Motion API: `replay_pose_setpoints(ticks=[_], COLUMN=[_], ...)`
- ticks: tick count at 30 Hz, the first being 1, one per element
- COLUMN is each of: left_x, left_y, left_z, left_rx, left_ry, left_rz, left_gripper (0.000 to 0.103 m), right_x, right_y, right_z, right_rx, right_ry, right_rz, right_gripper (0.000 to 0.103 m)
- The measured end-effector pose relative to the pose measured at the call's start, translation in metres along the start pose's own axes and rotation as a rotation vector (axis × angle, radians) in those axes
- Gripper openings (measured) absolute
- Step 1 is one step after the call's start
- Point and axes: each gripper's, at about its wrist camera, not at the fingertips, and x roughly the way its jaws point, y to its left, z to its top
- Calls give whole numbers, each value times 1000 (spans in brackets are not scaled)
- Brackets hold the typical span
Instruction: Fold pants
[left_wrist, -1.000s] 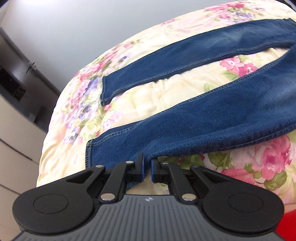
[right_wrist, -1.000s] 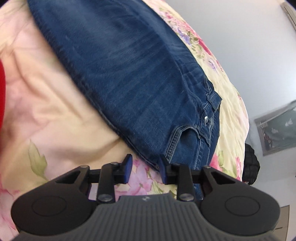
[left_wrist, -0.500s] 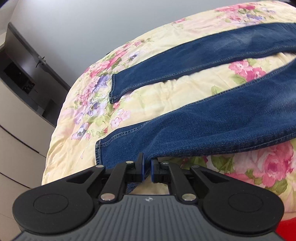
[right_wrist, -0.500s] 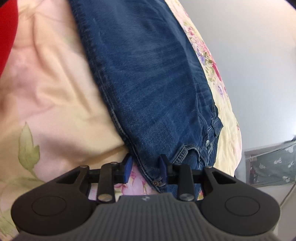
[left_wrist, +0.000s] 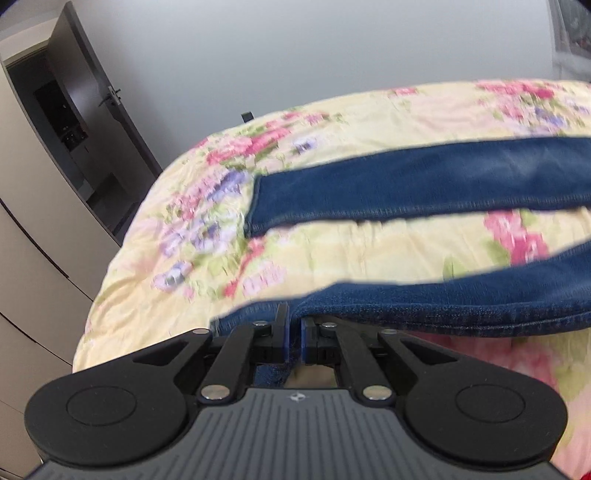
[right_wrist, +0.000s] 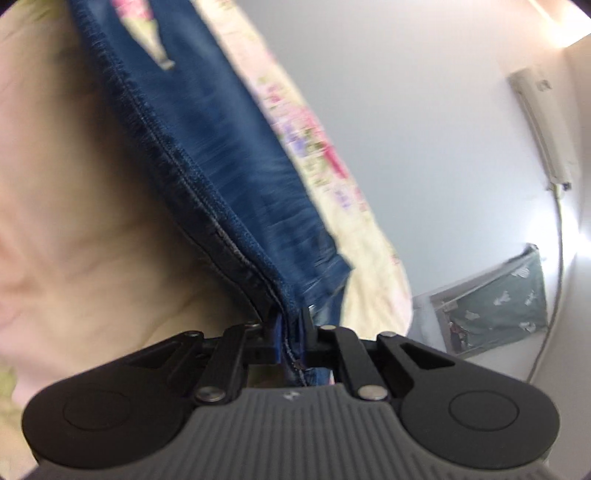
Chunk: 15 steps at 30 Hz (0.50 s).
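We've got the blue jeans (left_wrist: 424, 184) on the bed w/ a floral quilt (left_wrist: 332, 122): far leg flat, near leg raised. Left tongs (left_wrist: 294, 334) clenched on the near hem, right tongs (right_wrist: 290, 332) clenched on the waist edge. Grey wall (left_wrist: 295, 48), dark door (left_wrist: 88, 107) left, AC unit (right_wrist: 543, 129) right.

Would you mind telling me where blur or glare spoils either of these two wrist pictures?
Left wrist view: the floral yellow bedspread and far leg of the blue denim jeans are smeared by motion; the left gripper stays sharp. Right wrist view: denim streaked, right gripper crisp, white glare along the right edge.
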Motion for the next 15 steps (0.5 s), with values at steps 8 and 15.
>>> replay_pose_setpoints(ticks=[8, 15], left_x=[39, 123], left_y=[9, -13], left_z=[86, 159], left_rx=[2, 83], left_ry=[0, 24], left_rz=[26, 62], left_gripper=[4, 4], right_x=[67, 184], right_y=[-74, -88], right_z=[68, 119], right_rx=[117, 90], right_ry=[14, 67], right_rz=[-30, -28], right_gripper=[0, 0])
